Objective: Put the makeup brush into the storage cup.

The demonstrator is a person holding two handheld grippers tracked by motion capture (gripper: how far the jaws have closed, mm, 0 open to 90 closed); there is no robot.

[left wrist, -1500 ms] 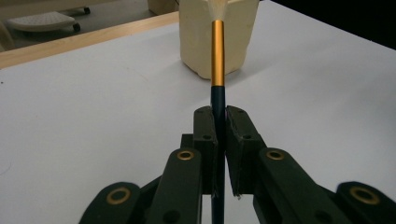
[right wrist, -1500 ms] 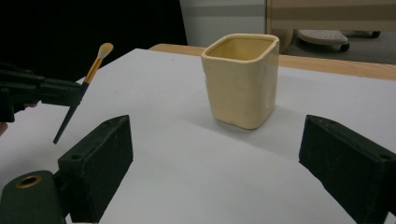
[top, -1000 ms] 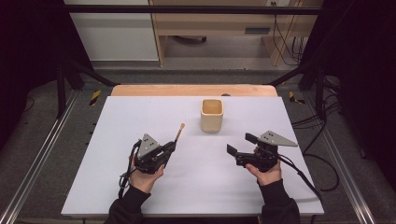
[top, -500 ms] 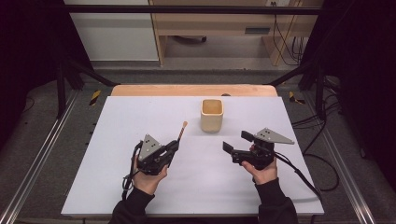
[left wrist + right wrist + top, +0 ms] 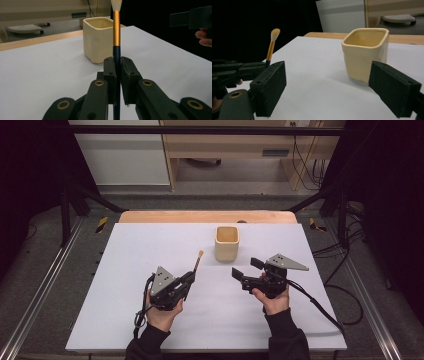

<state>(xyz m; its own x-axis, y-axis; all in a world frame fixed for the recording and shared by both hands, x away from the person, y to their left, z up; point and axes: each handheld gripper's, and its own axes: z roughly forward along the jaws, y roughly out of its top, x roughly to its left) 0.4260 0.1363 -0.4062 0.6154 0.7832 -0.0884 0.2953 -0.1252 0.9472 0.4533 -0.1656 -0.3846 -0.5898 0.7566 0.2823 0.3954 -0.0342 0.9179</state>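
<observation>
I've got the left gripper (image 5: 189,279) clamped on a brush (image 5: 197,261): jaws are pinched on the dark handle w/ the gold ferrule and pale bristle tip sticking out past them, pointing fwd toward the far side of the white table (image 5: 125,250). Right gripper (image 5: 245,268) is wide open, nothing btwn the jaws, aimed across at the left one; in the right gripper view the cream square cup (image 5: 365,53) sits just ahead btwn its pads, apart from both. Cup is ahead and right of the brush tip, not touching it.
</observation>
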